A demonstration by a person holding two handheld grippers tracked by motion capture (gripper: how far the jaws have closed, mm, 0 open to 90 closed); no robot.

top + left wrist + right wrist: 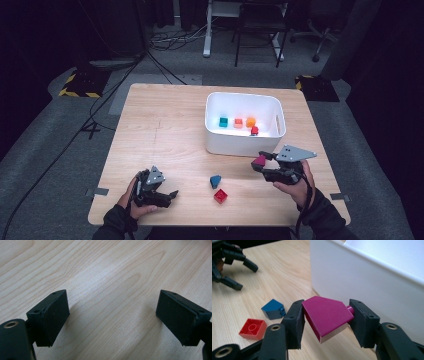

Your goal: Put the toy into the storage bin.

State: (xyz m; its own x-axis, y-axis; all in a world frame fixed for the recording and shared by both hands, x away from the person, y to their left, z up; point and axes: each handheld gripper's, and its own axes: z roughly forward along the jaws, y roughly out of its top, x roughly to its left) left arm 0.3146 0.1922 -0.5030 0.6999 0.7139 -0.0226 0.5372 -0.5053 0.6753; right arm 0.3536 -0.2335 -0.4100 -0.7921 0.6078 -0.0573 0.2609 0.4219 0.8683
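My right gripper (260,162) is shut on a magenta sloped brick (325,316), held just off the table beside the near wall of the white bin (240,145). In the right gripper view the brick sits clamped between both pads (294,325), close to the bin's wall (367,282). A blue sloped brick (215,180) and a red square brick (220,195) lie on the wood to the left of that gripper. My left gripper (172,196) rests open near the front left of the table, with bare wood between its pads (51,315).
Inside the bin lie a teal brick (223,121), a light orange brick (238,123), an orange brick (250,121) and a small red brick (254,130). The table's front edge (215,223) runs just below both hands. Chairs and cables stand on the floor beyond.
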